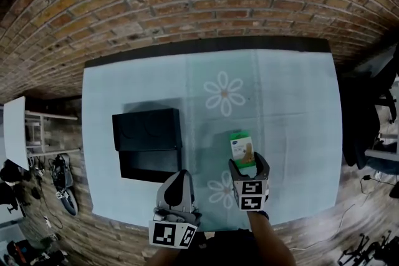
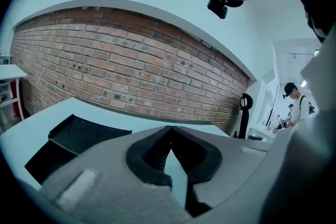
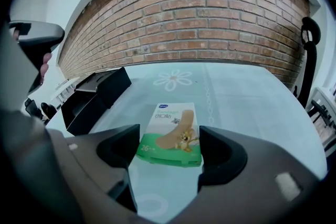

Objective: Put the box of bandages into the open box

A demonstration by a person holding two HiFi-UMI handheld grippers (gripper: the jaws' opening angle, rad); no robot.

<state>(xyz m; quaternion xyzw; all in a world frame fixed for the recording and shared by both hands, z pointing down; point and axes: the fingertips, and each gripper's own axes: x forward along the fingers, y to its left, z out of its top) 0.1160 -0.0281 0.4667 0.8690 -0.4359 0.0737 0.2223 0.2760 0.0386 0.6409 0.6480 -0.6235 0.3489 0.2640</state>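
Bandage box (image 1: 242,145) lies flat on the worktop (image 1: 299,103) between the right gripper's (image 1: 249,165) open fingers, apparently lined up for gripping, with the open box (image 1: 147,134) at its nine o'clock and the left gripper's (image 1: 179,175) fingers closed on nothing.

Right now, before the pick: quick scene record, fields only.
surface: table with pale flowered cloth, brick wall behind
open box: black, lid back, left of centre
bandage box: flat on the cloth, right of the open box, apart from it
right gripper: jaws apart, either side of the bandage box's near end, no grip seen
left gripper: jaws together, nothing between
task state: bandage box not yet in the open box
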